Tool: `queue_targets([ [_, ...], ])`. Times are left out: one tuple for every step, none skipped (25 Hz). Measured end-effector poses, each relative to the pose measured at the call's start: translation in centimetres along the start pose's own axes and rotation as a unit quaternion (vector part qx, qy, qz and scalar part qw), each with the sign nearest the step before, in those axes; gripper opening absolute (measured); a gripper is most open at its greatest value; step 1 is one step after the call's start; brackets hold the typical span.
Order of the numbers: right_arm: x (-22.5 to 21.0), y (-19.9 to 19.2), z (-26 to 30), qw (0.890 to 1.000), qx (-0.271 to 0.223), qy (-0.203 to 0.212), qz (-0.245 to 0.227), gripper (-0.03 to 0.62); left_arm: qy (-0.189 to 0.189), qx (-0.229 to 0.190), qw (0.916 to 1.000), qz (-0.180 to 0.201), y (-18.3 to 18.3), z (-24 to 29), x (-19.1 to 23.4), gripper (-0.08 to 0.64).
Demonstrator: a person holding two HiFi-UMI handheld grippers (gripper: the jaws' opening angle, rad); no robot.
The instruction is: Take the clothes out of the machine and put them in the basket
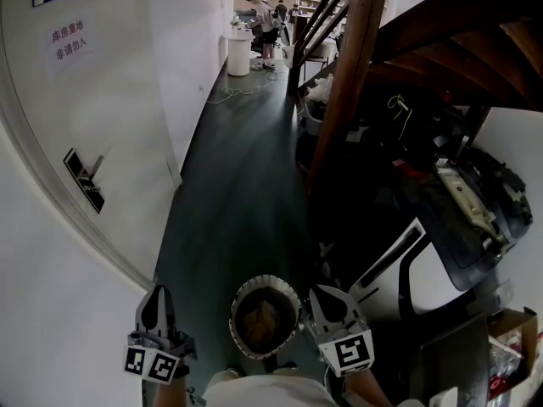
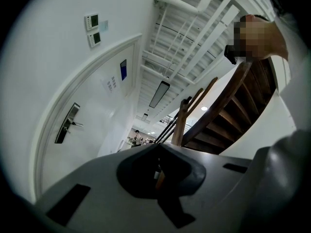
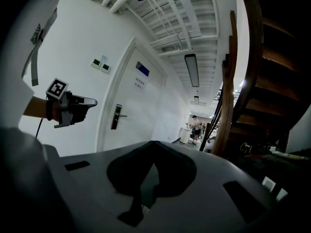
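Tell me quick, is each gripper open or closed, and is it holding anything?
Left gripper: closed, jaws together, nothing between them.
Right gripper: closed, jaws together, nothing between them.

Down in the basket (image 1: 237,312) there's only a dim brownish mass, too murky in the head view to name. Off to the right the machine (image 1: 428,282) sinks into shadow under the staircase (image 1: 356,75), its opening impossible to pick out, and the cardboard box (image 1: 509,337) gets chopped by the frame's corner. Way up at the far end the people (image 1: 263,19) are too small to read, and the person's torso (image 1: 267,390) runs off the bottom edge.
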State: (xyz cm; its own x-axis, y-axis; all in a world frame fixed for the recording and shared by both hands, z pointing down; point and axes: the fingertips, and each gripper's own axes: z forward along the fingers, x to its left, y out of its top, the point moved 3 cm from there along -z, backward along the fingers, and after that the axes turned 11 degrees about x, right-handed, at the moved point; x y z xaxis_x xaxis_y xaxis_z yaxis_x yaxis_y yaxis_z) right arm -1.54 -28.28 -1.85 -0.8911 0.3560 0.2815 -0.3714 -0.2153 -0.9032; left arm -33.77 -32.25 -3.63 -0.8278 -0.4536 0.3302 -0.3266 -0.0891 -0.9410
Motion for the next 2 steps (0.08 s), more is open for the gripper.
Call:
queue_targets([
  [0.06, -0.03, -0.01, 1.000, 0.001, 0.000, 0.000, 0.014, 0.000, 0.000, 1.0000, -0.001, -0.05, -0.01, 0.04, 0.014],
  [0.12, -0.07, -0.03, 1.000, 0.001, -0.001, 0.000, 0.014, -0.001, 0.000, 1.0000, -0.001, -0.09, -0.03, 0.09, 0.014],
])
